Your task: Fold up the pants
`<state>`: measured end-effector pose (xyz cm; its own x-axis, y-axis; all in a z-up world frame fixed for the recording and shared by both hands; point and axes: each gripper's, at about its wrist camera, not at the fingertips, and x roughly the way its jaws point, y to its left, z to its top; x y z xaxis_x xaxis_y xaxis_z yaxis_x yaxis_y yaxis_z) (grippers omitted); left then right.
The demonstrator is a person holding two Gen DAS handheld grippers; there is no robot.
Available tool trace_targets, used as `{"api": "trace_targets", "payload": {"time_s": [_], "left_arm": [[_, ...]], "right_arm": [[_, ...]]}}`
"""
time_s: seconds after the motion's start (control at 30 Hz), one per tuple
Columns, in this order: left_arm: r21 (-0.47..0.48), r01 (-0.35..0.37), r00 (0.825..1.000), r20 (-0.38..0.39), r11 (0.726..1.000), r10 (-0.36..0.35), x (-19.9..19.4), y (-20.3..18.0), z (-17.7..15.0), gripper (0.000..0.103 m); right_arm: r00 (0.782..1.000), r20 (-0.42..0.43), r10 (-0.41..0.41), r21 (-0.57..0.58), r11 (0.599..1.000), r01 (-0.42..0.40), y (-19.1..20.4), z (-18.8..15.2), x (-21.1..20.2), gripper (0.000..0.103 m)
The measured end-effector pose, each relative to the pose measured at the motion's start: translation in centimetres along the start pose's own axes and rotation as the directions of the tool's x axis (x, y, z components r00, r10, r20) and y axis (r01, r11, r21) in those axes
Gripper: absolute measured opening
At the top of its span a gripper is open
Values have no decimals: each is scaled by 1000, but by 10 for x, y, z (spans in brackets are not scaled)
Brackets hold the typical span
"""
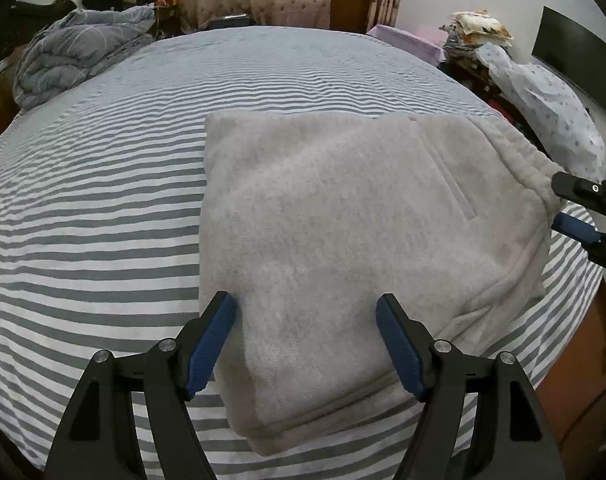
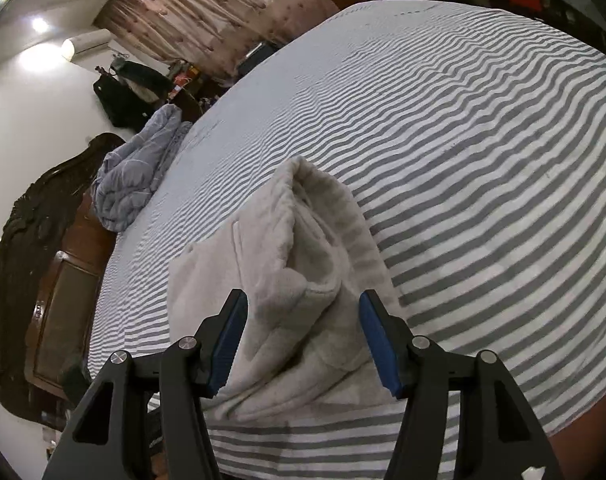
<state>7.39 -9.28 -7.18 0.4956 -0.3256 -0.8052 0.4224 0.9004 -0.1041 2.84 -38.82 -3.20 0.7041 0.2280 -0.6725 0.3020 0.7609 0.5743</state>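
Folded grey fleece pants [image 1: 343, 240] flat on striped bed [image 1: 103, 220]; left claw [image 1: 307, 344] and right claw [image 2: 303, 340] released, jaws spread astride fabric edge

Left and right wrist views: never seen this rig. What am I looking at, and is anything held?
No robot here: a person carries a two-finger gripper in each hand, each with a fisheye camera looking along its fingers. The left wrist view shows the left gripper open over folded grey pants lying on a striped bed sheet; the right gripper shows at its right edge, by the waistband. The right wrist view shows the right gripper open, its fingers either side of the waistband end. Nothing is gripped. A blue-grey quilt is bunched at the bed's far corner.
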Motion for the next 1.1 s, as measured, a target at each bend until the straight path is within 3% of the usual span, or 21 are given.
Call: {"api": "trace_targets", "payload": {"time_s": [0.23, 0.43, 0.7, 0.93, 1.1], "left_arm": [[-14, -9, 1000, -13, 1000, 9, -1, 5, 0, 78], [-18, 5, 1000, -21, 1000, -6, 1, 9, 4, 79], [-51, 56, 997, -54, 997, -58, -4, 33, 0, 79], [-47, 53, 996, -67, 997, -57, 3, 41, -3, 80], [-38, 61, 995, -73, 997, -63, 2, 41, 2, 80]], "right_arm": [[998, -57, 6, -12, 1000, -7, 15, -2, 25, 34], [999, -38, -28, -23, 999, 28, 16, -4, 22, 26], [998, -14, -66, -29, 997, 65, 17, -23, -1, 25], [992, -38, -123, -42, 992, 122, 1, -31, 23, 25], [997, -55, -55, -51, 997, 52, 2, -27, 17, 34]]}}
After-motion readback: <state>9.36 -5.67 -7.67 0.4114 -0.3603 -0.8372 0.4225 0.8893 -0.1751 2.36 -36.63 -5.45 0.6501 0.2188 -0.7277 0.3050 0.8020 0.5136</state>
